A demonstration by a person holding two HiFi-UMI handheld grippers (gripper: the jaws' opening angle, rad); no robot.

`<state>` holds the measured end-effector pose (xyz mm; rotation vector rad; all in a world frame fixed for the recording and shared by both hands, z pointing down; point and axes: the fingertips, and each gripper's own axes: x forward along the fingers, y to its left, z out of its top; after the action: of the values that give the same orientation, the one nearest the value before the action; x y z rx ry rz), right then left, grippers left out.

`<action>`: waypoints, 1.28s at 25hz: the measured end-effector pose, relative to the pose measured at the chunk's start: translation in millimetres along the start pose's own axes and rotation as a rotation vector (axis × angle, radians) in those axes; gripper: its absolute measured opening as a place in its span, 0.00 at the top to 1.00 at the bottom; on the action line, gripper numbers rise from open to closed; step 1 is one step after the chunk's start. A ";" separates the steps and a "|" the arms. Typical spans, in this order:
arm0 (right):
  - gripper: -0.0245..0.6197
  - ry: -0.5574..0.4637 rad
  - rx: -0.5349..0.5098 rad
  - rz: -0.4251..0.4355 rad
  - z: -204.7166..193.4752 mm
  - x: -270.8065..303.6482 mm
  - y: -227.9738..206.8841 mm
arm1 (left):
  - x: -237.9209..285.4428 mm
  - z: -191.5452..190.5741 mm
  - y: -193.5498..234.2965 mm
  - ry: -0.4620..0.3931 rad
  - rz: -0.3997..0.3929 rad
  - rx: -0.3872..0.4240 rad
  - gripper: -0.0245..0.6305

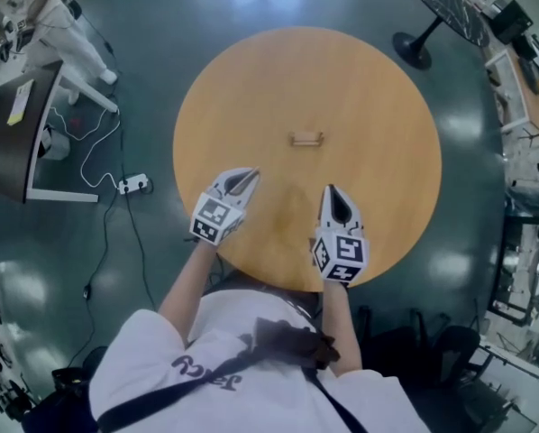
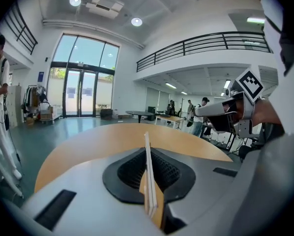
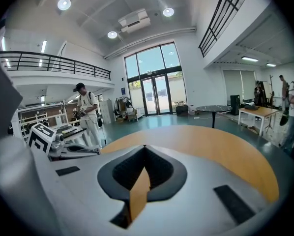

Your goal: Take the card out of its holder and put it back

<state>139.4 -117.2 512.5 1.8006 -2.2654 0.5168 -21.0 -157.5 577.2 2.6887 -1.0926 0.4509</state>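
Clamping a thin white card (image 2: 147,167) edge-on in the left gripper (image 1: 249,177); right gripper (image 1: 332,194) closed on nothing. Holder (image 1: 306,138) at centre of table (image 1: 387,106), 1 o'clock from the left gripper. Treat as light, stiff, bendable (probably slippery): grip flat faces near one edge, never crease.

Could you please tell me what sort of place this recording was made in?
Likely a large open lab or workshop hall: a black-railed upper balcony, tall glass entrance doors, and work desks with equipment around the round wooden table.
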 end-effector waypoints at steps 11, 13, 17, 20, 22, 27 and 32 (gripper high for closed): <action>0.95 0.032 0.049 -0.025 -12.7 13.4 -19.4 | 7.2 -9.5 77.1 0.053 0.056 0.096 0.92; 0.95 0.040 0.056 -0.031 -14.2 15.6 -21.9 | 12.9 -7.1 89.8 0.055 0.047 0.125 0.92; 0.95 0.050 0.065 -0.039 -16.8 17.9 -26.3 | 26.2 0.6 108.7 0.052 0.015 0.153 0.92; 0.95 0.059 0.071 -0.043 -19.0 18.6 -31.1 | 40.3 12.7 113.7 0.039 -0.015 0.169 0.92; 0.95 0.064 0.076 -0.046 -20.5 18.7 -33.8 | 50.5 19.9 113.3 0.036 -0.037 0.183 0.92; 0.95 0.072 0.084 -0.053 -22.7 22.8 -37.1 | 76.7 27.1 107.2 0.042 -0.102 0.190 0.92; 0.95 0.080 0.091 -0.060 -23.3 23.4 -43.4 | 99.5 44.4 88.0 0.021 -0.178 0.192 0.92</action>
<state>174.6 -137.6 548.8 1.8487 -2.1609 0.6790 -6.5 -296.7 577.5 2.9068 -0.8328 0.5774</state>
